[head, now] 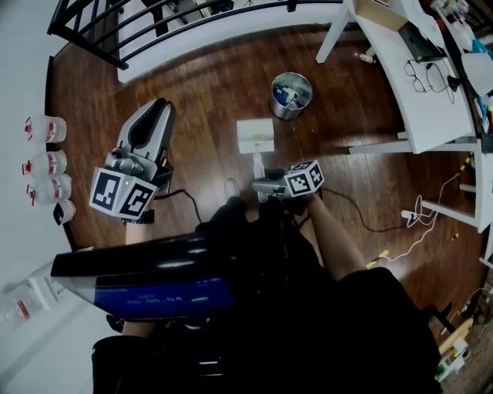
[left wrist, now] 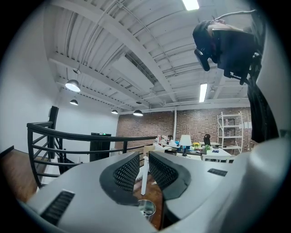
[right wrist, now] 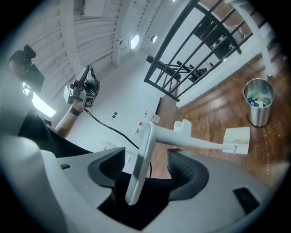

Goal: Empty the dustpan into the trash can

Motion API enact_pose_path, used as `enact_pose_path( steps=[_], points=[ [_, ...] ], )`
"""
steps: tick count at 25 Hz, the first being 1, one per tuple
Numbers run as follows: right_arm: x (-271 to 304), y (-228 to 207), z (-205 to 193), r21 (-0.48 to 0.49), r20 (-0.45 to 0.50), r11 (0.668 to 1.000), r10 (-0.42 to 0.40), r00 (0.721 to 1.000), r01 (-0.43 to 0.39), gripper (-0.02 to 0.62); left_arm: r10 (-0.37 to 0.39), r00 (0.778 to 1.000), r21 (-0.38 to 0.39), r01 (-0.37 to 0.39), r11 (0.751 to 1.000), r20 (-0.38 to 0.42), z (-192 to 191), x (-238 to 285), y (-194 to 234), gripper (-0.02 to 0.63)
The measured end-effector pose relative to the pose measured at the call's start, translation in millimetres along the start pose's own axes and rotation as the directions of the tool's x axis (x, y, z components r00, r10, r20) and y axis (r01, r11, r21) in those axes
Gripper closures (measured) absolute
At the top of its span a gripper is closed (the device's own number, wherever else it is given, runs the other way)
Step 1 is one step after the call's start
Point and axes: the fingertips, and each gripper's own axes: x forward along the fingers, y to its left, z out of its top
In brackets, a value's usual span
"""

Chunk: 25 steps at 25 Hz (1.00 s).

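On a glossy, dark wood plank floor, a white plastic dustpan sits flat, its square pan just short of a round brushed-metal trash can that holds blue and white scraps. The pan's long, slender handle runs back to the right gripper and ends in a thin, flat loop. That loop stands between the wide-spread jaws, with a gap on either side and neither ribbed black pad pressing on it. The grey, smooth-shelled left gripper is raised and level, well apart from the dustpan. Its jaws are drawn close with only a narrow slit between the mesh-textured pads and nothing in them; the trash can's rim shows through the slit. Each gripper carries a cube of black-and-white square markers. A black metal railing curves along the top of the floor, a white table stands at right, and clear red-labelled bottles line a white surface at left
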Motion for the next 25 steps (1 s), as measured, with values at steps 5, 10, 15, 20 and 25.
enact_pose_path(
  steps=[5,10,15,20,25],
  points=[
    [11.3,-8.1,0.4,0.019,-0.022,1.0,0.014,1.0,-0.013,0.347,0.011,1.0,0.001,-0.011,1.0,-0.007,-0.6,-2.8,6.0,0.548],
    [17.4,2.4,16.5,0.051,-0.001,0.994,0.099,0.995,-0.099,0.437,0.021,1.0,0.001,-0.021,1.0,-0.019,-2.8,-6.6,9.0,0.548],
    [21.9,8.4,16.9,0.089,-0.004,0.979,0.185,0.983,-0.184,0.534,0.042,0.999,-0.004,-0.042,0.999,-0.023,-5.0,-12.9,15.3,0.549],
    [19.8,7.8,17.4,0.112,0.013,0.974,0.198,0.98,-0.198,0.541,0.045,0.999,-0.028,-0.046,0.999,-0.025,-8.6,-12.3,20.0,0.549],
    [20.0,9.8,18.5,0.104,0.012,0.972,0.209,0.978,-0.209,0.541,0.044,0.999,-0.054,-0.046,0.998,-0.022,-11.0,-10.6,21.8,0.549]
  ],
)
